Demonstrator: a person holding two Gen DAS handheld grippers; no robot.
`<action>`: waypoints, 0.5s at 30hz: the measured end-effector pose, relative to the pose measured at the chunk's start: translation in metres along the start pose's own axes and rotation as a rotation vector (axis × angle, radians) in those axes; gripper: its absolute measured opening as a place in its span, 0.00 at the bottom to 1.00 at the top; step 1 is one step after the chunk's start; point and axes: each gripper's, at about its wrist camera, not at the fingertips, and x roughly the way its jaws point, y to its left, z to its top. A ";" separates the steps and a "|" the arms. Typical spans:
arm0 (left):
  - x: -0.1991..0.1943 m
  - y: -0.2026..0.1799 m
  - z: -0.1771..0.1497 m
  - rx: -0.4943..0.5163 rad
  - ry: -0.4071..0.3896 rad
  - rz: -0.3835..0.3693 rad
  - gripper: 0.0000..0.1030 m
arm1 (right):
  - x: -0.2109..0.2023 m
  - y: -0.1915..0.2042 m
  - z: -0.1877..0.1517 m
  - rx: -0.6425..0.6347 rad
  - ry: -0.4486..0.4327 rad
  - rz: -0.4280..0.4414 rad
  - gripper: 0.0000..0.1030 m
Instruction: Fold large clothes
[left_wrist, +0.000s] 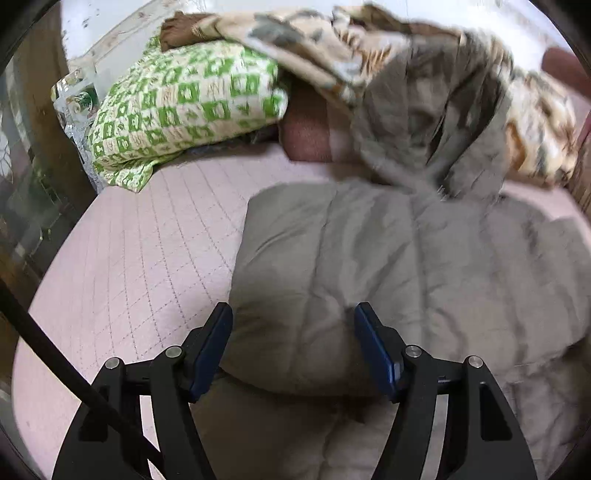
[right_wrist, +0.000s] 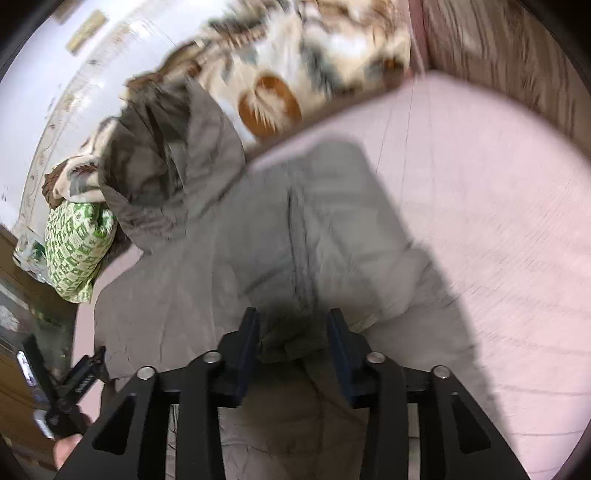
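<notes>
A large grey padded coat lies on the pink quilted bed, hood toward the far end. My left gripper is open, jaws wide apart, hovering over the coat's lower left part with nothing between them. In the right wrist view the coat fills the middle, its hood at upper left. My right gripper is open just above a dark fold of the coat, which lies between the jaws without being pinched. The left gripper shows at the lower left there.
A green-and-white patterned pillow lies at the bed's far left corner, also in the right wrist view. A beige patterned blanket is heaped behind the hood. A wooden panel borders the bed on the right. Dark furniture stands left.
</notes>
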 end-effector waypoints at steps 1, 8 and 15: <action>-0.004 -0.001 -0.001 0.009 -0.010 0.003 0.66 | -0.011 0.005 0.001 -0.038 -0.044 -0.031 0.51; 0.005 -0.018 -0.021 0.075 0.058 0.045 0.69 | -0.014 0.023 -0.001 -0.158 -0.035 0.014 0.63; -0.042 -0.006 -0.031 0.025 0.044 0.010 0.68 | 0.002 0.022 -0.018 -0.184 0.097 0.019 0.63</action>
